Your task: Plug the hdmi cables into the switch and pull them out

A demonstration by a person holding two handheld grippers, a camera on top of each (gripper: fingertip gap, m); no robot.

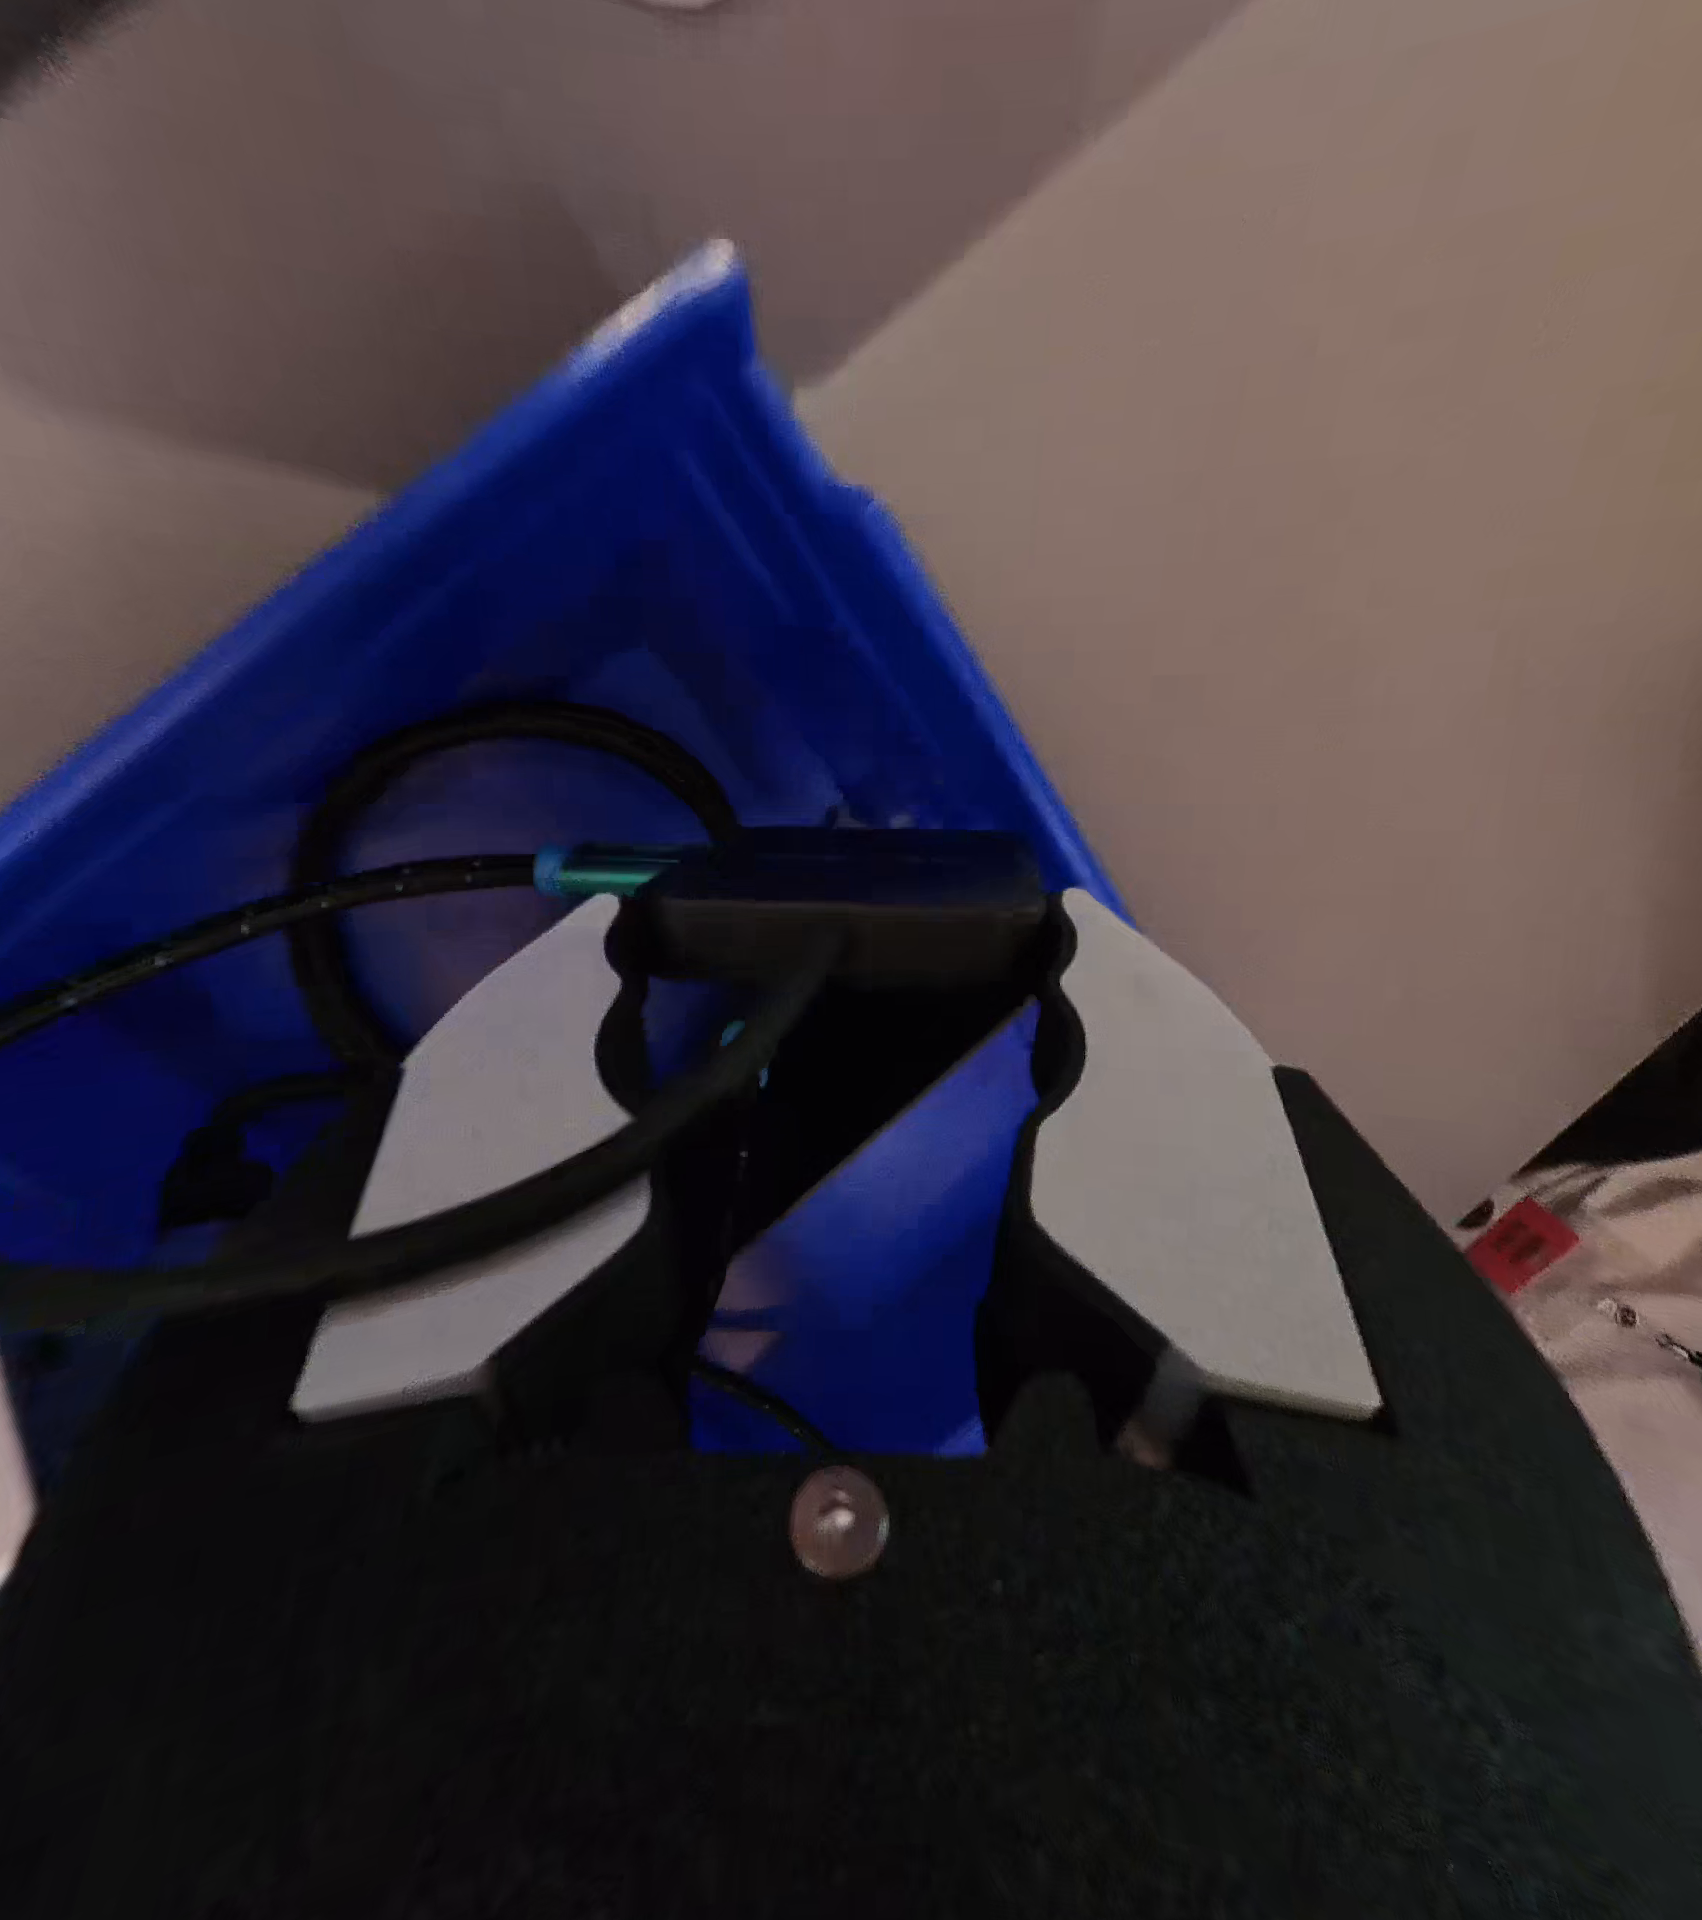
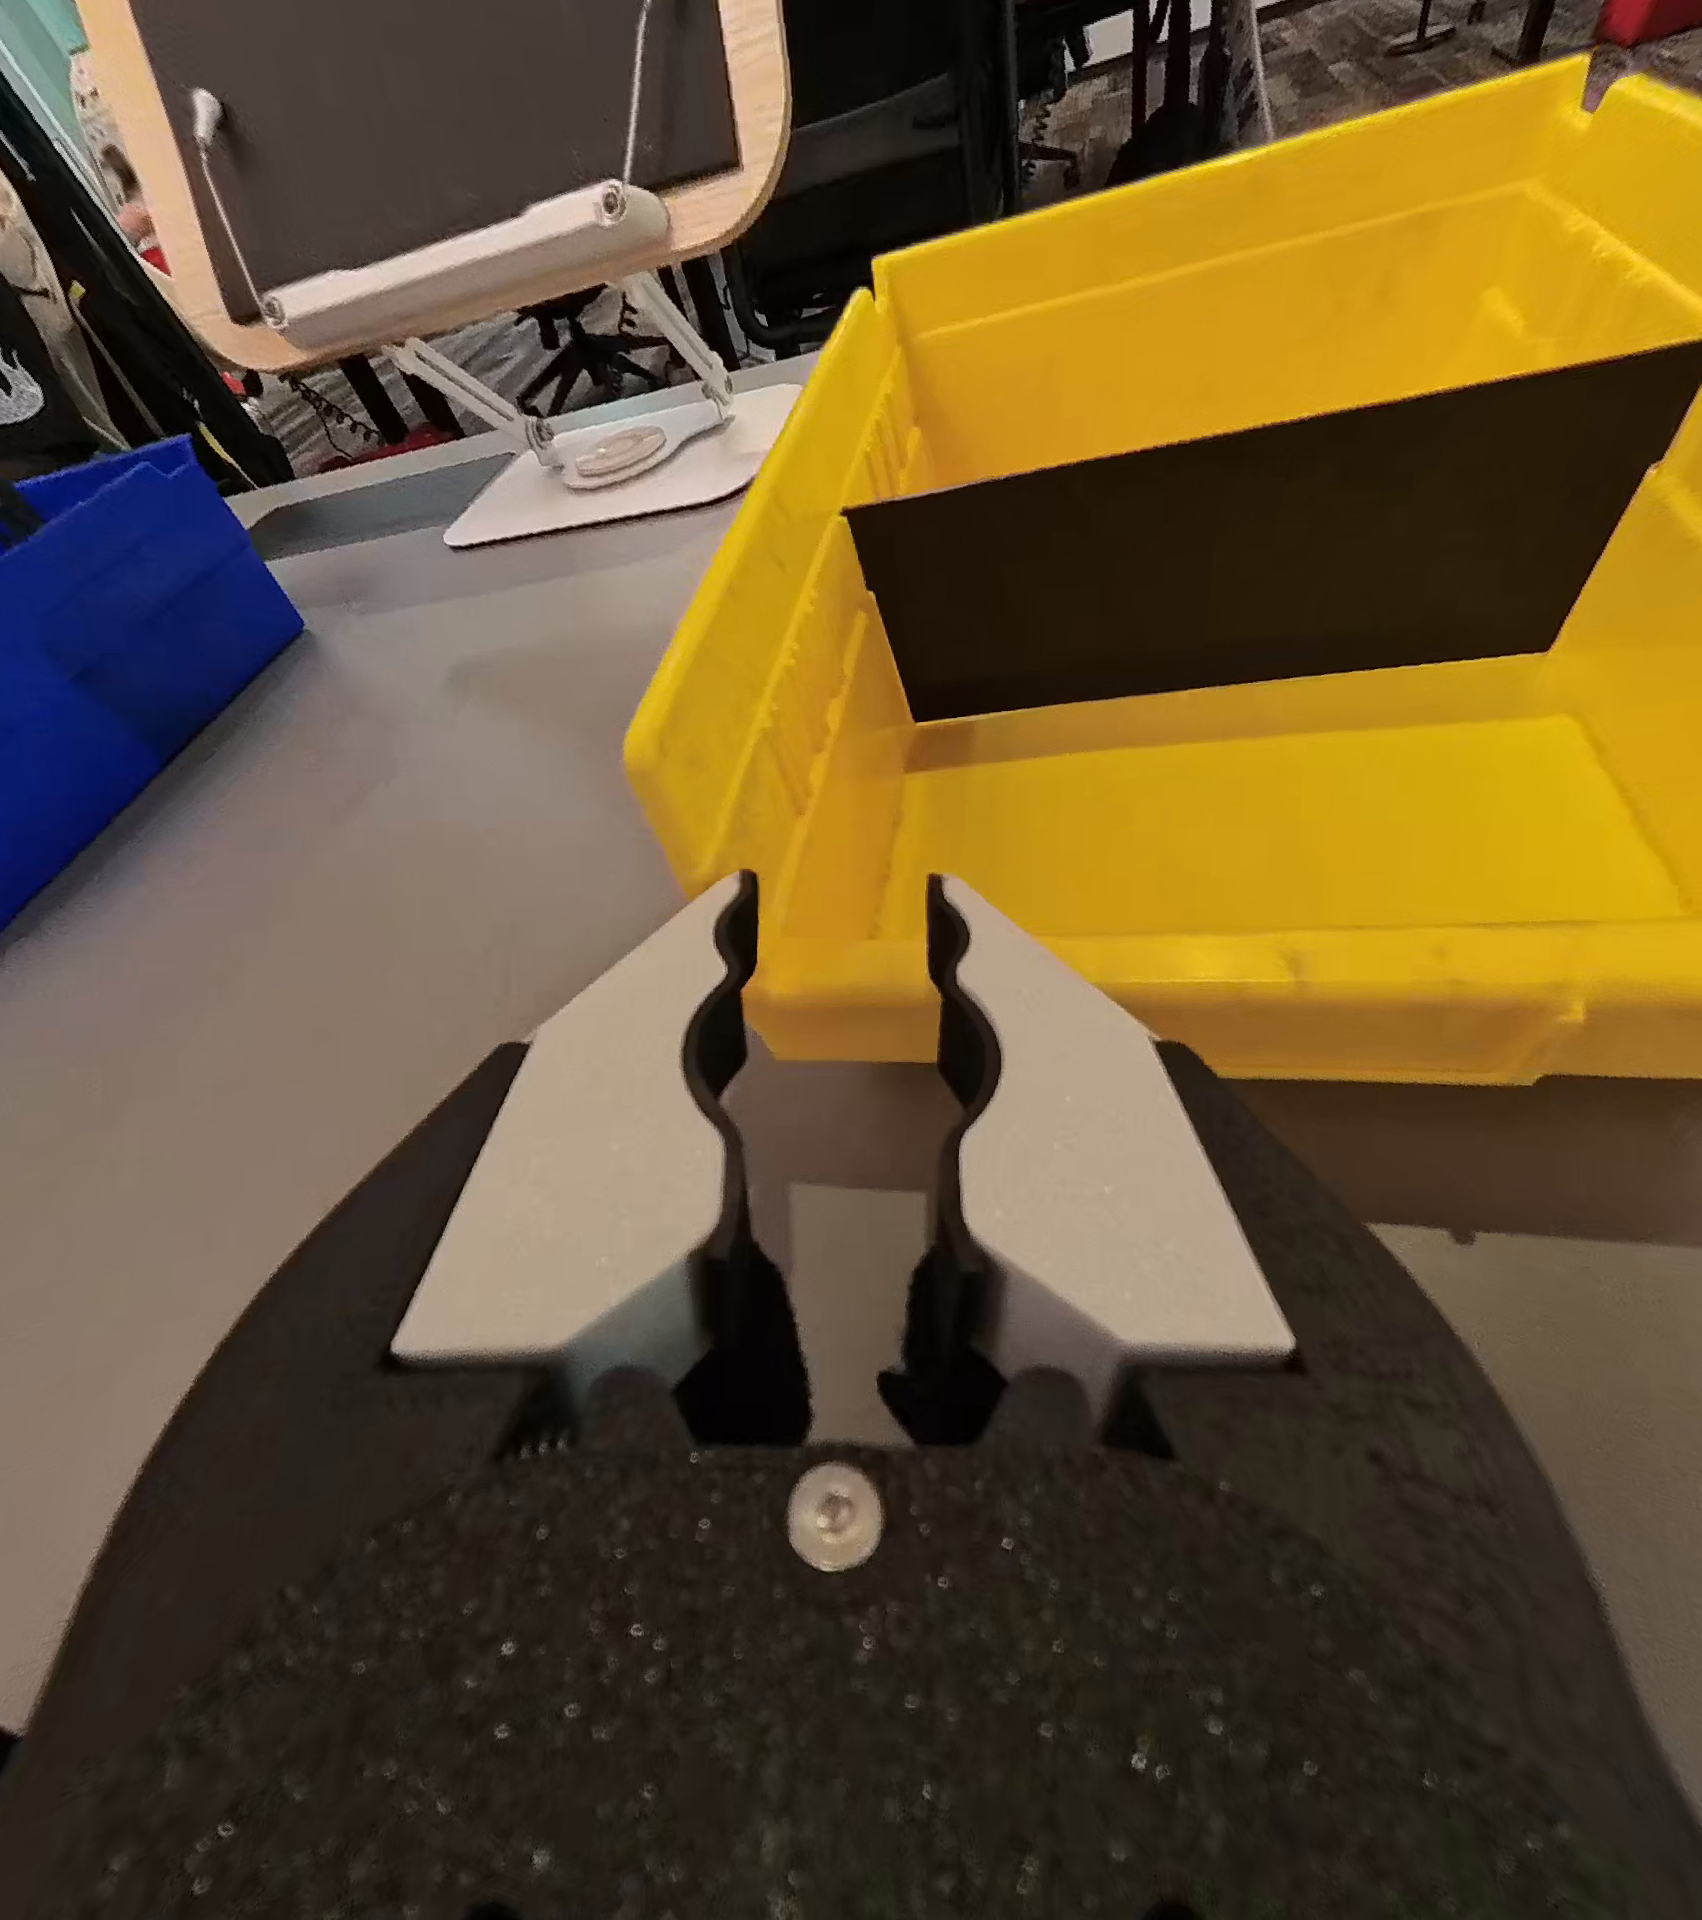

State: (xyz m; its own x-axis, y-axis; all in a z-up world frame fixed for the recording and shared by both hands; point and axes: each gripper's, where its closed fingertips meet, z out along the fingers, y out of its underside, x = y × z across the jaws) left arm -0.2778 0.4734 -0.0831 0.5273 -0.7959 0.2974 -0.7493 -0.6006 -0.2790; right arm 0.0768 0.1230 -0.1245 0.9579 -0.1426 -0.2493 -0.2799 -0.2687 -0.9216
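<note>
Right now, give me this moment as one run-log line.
left gripper: shut on black box-shaped switch above blue plastic bin | teal-tipped black cable: plugged in | right gripper: open, empty, facing yellow plastic bin

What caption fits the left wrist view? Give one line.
Left gripper clamps the black switch over the blue bin.

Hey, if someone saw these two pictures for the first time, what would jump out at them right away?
In the right wrist view, the big yellow bin with its black divider fills the upper right, just beyond the open, empty right gripper. In the left wrist view, the left gripper clamps a dark switch box with a teal-tipped cable attached, over a bright blue bin.
</note>
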